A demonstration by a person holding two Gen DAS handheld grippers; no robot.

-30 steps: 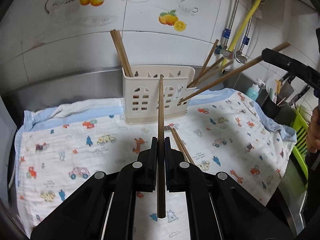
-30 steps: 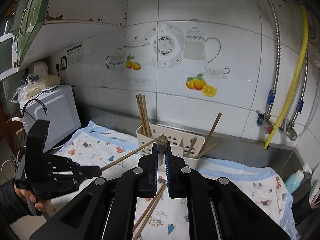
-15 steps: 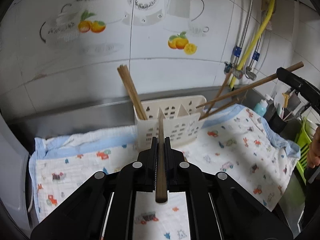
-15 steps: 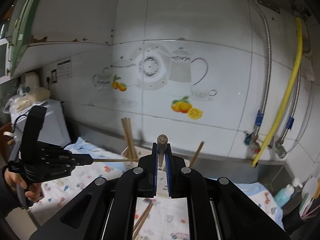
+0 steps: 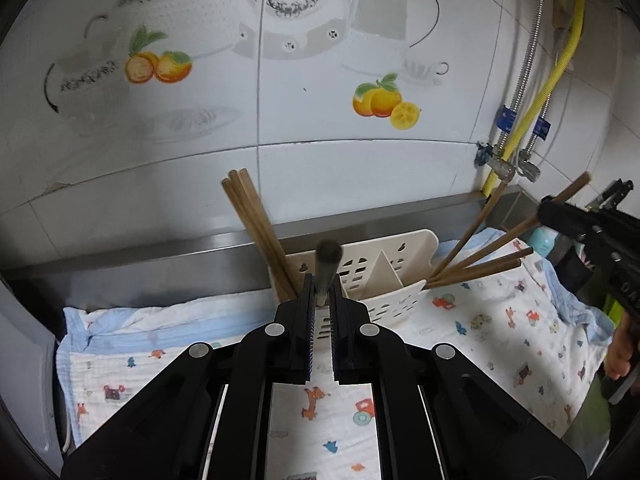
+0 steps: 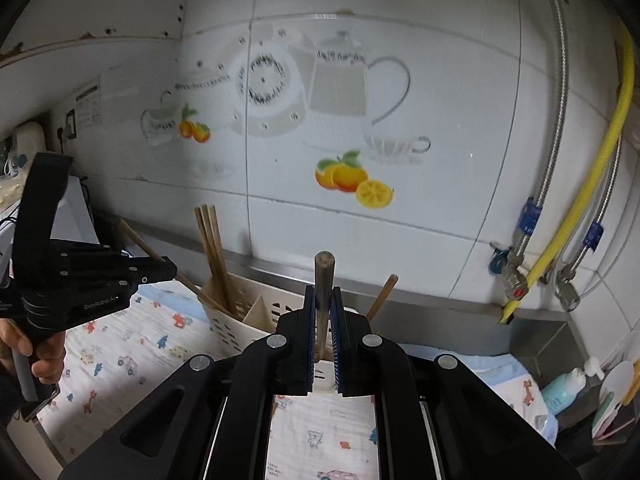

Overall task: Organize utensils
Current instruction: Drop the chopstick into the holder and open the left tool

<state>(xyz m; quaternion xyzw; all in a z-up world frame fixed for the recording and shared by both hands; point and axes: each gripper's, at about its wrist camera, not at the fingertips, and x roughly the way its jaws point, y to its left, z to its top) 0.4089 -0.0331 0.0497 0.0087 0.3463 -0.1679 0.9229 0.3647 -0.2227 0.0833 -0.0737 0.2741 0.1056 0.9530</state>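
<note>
left tool [image 5: 321,296] clamps chopstick [image 5: 327,264] | right tool [image 6: 322,300] clamps chopstick [image 6: 323,280] | both above holder rim [image 5: 400,242]

1. The left gripper [image 5: 321,292] lifted away from the patterned cloth [image 5: 500,340], carrying its chopstick [image 5: 327,266] up until the stick pointed at the cream holder [image 5: 396,276].
2. The right gripper [image 6: 321,308] drew its chopstick [image 6: 323,280] out of the holder's right end.
3. The loose chopsticks on the cloth dropped out of both views.
</note>
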